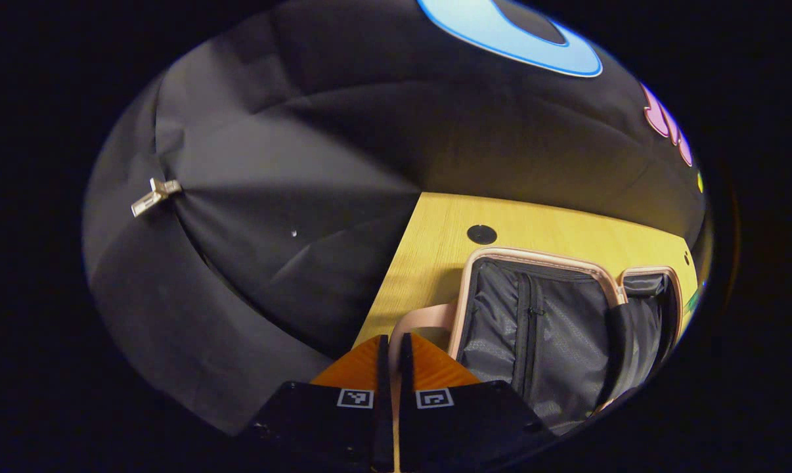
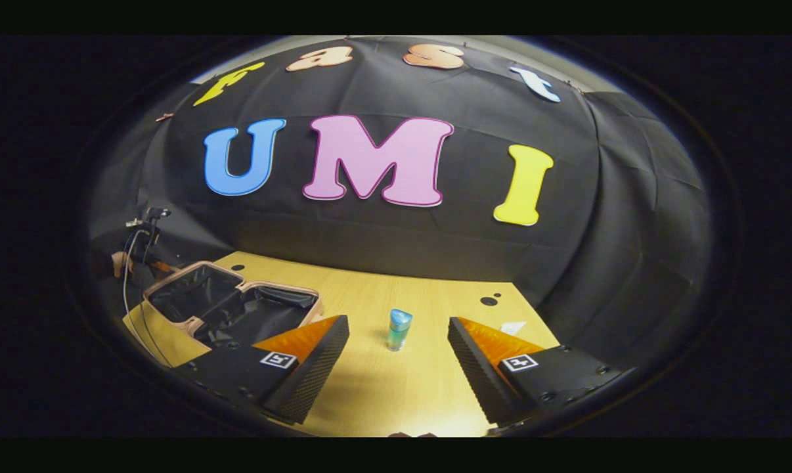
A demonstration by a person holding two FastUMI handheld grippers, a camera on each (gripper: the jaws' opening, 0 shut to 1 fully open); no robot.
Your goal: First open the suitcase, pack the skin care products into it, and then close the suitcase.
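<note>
The pink-rimmed suitcase [image 1: 481, 257] lies open on the wooden table [image 1: 435, 243], its dark grey lining and zip pocket showing. My left gripper [image 1: 393, 340] is shut at the suitcase's left edge, just in front of its pink handle [image 1: 429, 316]; nothing shows between the fingers. In the right gripper view, a small blue-green skin care bottle [image 2: 399, 330] stands upright on the table. My right gripper [image 2: 397, 320] is open, with the bottle a little ahead, centred between its fingers. The open suitcase [image 2: 173, 320] lies at the left, with the other gripper and a hand [image 2: 133, 253] behind it.
A black cable hole [image 1: 481, 234] sits in the table beyond the suitcase. Two more holes [image 2: 488, 300] and a small white scrap [image 2: 513, 326] lie at the right. Black cloth walls close in the table's back and sides. A metal clip [image 1: 154, 196] pins the cloth.
</note>
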